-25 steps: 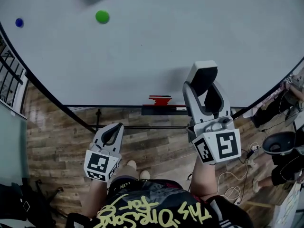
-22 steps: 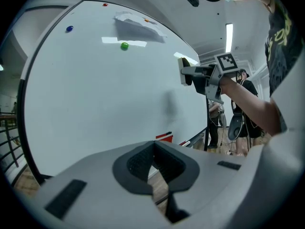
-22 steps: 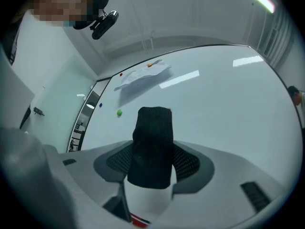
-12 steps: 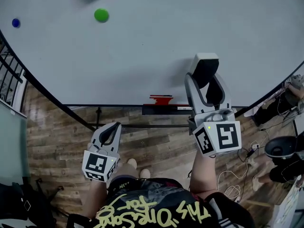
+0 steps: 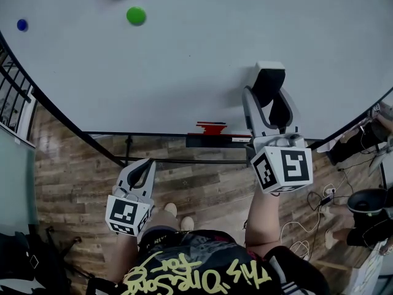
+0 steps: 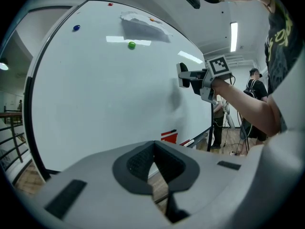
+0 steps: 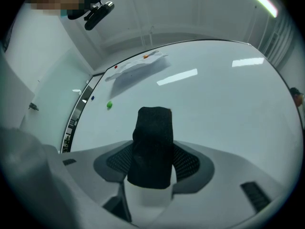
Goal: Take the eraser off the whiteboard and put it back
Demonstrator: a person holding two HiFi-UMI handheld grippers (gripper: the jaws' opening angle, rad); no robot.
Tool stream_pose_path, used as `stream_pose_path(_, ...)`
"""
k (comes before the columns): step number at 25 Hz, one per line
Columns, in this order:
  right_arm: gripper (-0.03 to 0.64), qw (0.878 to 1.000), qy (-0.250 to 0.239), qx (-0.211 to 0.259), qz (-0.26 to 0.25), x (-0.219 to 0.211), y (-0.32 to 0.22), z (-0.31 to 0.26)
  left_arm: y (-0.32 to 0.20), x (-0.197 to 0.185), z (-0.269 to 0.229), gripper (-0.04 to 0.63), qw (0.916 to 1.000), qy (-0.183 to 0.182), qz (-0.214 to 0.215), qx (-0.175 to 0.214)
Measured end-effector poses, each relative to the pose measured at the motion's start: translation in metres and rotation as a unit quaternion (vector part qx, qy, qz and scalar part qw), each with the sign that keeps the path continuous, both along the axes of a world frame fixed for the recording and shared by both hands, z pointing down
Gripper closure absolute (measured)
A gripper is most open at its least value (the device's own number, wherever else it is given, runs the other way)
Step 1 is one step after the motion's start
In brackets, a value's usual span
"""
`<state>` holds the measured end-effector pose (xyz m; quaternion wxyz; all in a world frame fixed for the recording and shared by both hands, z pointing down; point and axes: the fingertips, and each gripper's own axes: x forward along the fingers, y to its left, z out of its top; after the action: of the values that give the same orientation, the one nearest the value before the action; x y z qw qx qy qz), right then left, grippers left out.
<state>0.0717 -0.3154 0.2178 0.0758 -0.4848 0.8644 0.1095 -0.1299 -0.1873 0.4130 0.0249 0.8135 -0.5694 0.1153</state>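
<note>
The eraser (image 5: 268,78), white-backed with a black felt face (image 7: 151,147), is clamped between the jaws of my right gripper (image 5: 270,100), which is shut on it. It is held up close to the whiteboard (image 5: 196,54), felt side toward the board; whether it touches cannot be told. From the left gripper view the eraser (image 6: 183,74) shows next to the board (image 6: 95,99) at the right. My left gripper (image 5: 142,172) hangs low over the floor, away from the board, its jaws (image 6: 153,175) shut with nothing between them.
A green magnet (image 5: 136,15) and a blue magnet (image 5: 22,24) stick to the board at upper left. A red item (image 5: 210,128) rests on the marker tray (image 5: 218,141) at the board's lower edge. Cables and another person (image 5: 371,125) are at the right.
My right gripper has carried the eraser slightly up and to the right along the board. The left gripper has barely moved.
</note>
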Motion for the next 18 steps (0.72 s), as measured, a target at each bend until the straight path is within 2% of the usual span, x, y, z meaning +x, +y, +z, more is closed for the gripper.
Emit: stream_pose_path(18, 0.377, 0.999, 0.012, -0.009, 0.041, 0.01, -0.024, 0.003, 0.006, -0.01, -0.002, 0.588, 0.9999, 0.002, -0.017, -0.001)
